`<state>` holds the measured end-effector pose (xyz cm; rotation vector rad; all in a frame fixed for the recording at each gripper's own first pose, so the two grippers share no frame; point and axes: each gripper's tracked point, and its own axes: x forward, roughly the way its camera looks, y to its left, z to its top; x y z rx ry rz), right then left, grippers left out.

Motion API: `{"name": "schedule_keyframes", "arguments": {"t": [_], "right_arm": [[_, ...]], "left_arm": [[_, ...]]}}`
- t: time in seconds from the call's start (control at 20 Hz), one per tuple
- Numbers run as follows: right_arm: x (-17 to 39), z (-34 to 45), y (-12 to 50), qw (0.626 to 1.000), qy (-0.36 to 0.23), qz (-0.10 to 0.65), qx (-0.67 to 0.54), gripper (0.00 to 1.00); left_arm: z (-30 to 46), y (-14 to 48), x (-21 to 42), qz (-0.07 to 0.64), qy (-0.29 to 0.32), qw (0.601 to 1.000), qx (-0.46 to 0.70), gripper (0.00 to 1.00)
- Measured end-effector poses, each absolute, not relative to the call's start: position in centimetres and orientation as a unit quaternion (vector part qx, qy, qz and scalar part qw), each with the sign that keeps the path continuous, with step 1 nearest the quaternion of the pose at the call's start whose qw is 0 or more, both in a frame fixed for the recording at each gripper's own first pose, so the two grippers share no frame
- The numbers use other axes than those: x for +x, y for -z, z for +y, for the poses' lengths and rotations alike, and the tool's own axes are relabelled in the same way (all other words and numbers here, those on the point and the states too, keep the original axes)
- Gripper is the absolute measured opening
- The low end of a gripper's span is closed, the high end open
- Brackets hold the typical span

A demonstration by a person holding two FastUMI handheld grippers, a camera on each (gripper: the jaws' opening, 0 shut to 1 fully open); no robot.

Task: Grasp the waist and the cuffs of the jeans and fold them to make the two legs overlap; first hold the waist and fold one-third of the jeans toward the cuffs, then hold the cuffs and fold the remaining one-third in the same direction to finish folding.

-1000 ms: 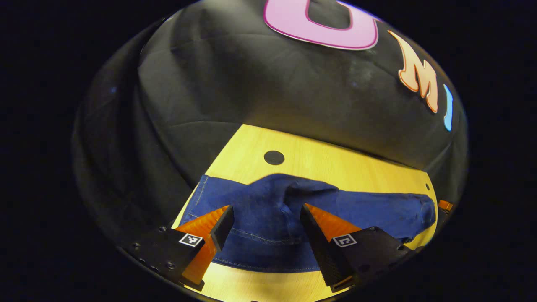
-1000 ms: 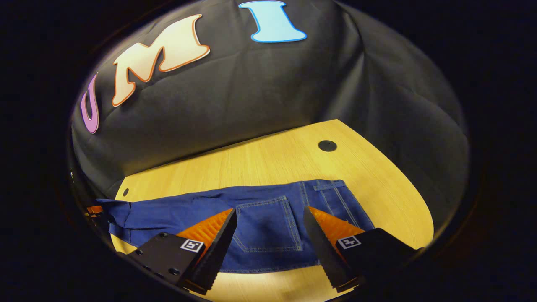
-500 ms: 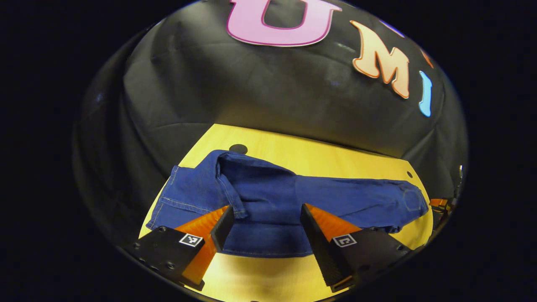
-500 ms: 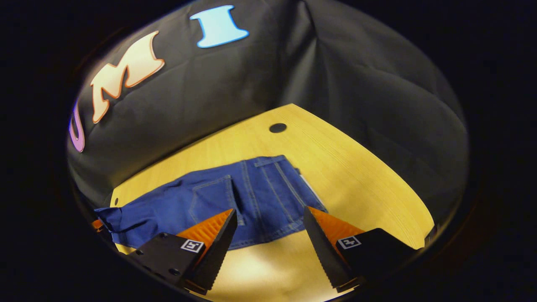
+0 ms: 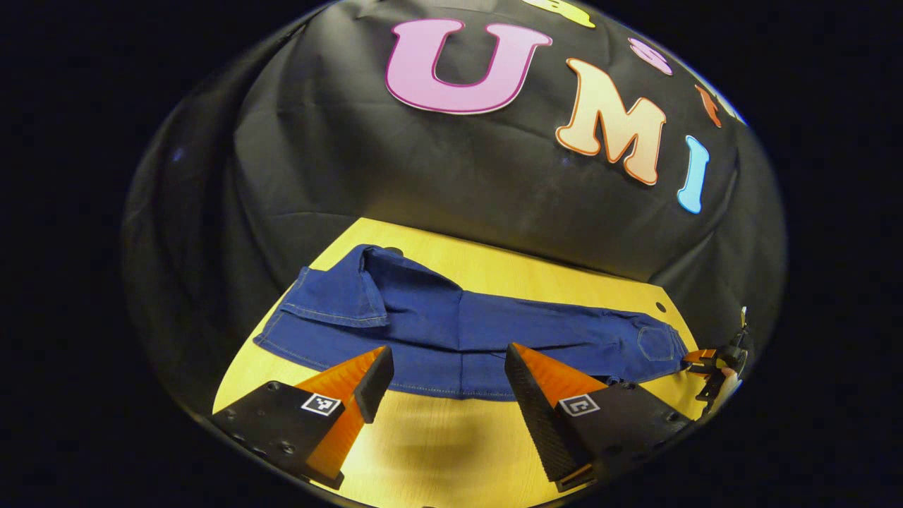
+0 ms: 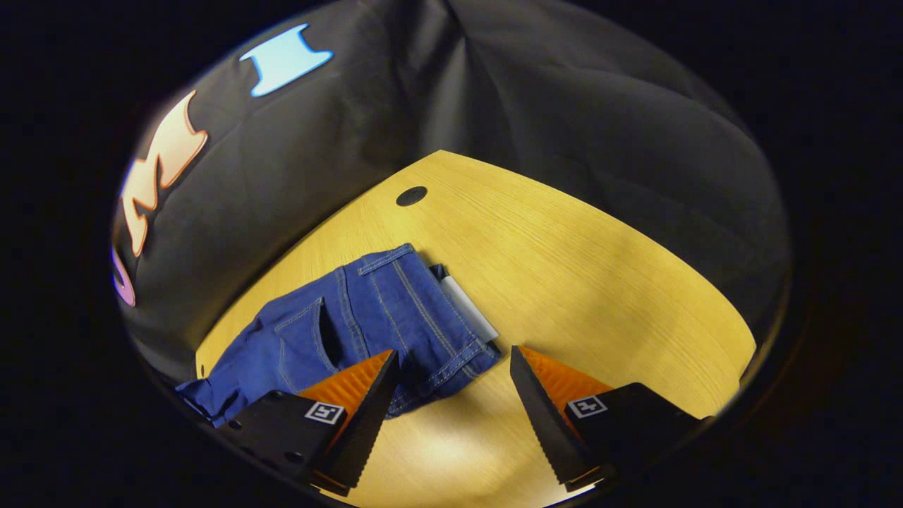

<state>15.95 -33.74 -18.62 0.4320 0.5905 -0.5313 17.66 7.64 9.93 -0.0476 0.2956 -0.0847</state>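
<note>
Your jeans (image 5: 458,331) lie lengthwise on the counter (image 6: 600,282) with legs overlapped beyond both claws, left claw (image 5: 448,381) and right claw (image 6: 451,384) wide and empty, so both one-third folds remain.

The jeans (image 5: 451,331) are matt blue denim, a rough weave with pale raised stitching along seams and pockets. The bench (image 6: 578,275) is pale wood-grain board, smooth with a soft sheen under the light. The booth wall (image 5: 437,169) is matt black cloth, creased and faintly dusty.
</note>
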Motion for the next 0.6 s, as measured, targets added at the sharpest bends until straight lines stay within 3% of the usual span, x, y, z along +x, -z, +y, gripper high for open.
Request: {"name": "schedule_keyframes", "arguments": {"t": [0.1, 0.15, 0.2, 0.25, 0.45, 0.55, 0.6], "right_arm": [[16.3, -33.9, 18.7, 0.899, 0.252, 0.282, 0.222, 0.98], [16.3, -33.8, 18.7, 0.898, 0.25, 0.285, 0.224, 0.92], [16.4, -33.8, 18.5, 0.901, 0.25, 0.278, 0.22, 0.96], [16.5, -33.8, 18.7, 0.9, 0.249, 0.282, 0.221, 0.87], [17.0, -33.6, 19.6, 0.903, 0.239, 0.289, 0.211, 0.75], [17.1, -33.3, 19.2, 0.905, 0.228, 0.287, 0.216, 0.57], [17.1, -33.6, 18.8, 0.907, 0.235, 0.281, 0.209, 0.43]], "left_arm": [[7.1, -10.7, 16.2, 0.137, 0.044, 0.989, -0.04, 0.96], [6.9, -10.9, 15.7, 0.132, 0.046, 0.989, -0.055, 0.96], [6.7, -11.1, 15.3, 0.129, 0.048, 0.988, -0.071, 0.96], [6.4, -11.2, 15.0, 0.126, 0.048, 0.987, -0.087, 0.96], [5.8, -12.0, 13.6, 0.103, 0.056, 0.986, -0.119, 0.96], [6.1, -12.0, 12.9, 0.101, 0.053, 0.987, -0.11, 0.96], [6.3, -12.0, 12.5, 0.103, 0.049, 0.988, -0.105, 0.96]]}}
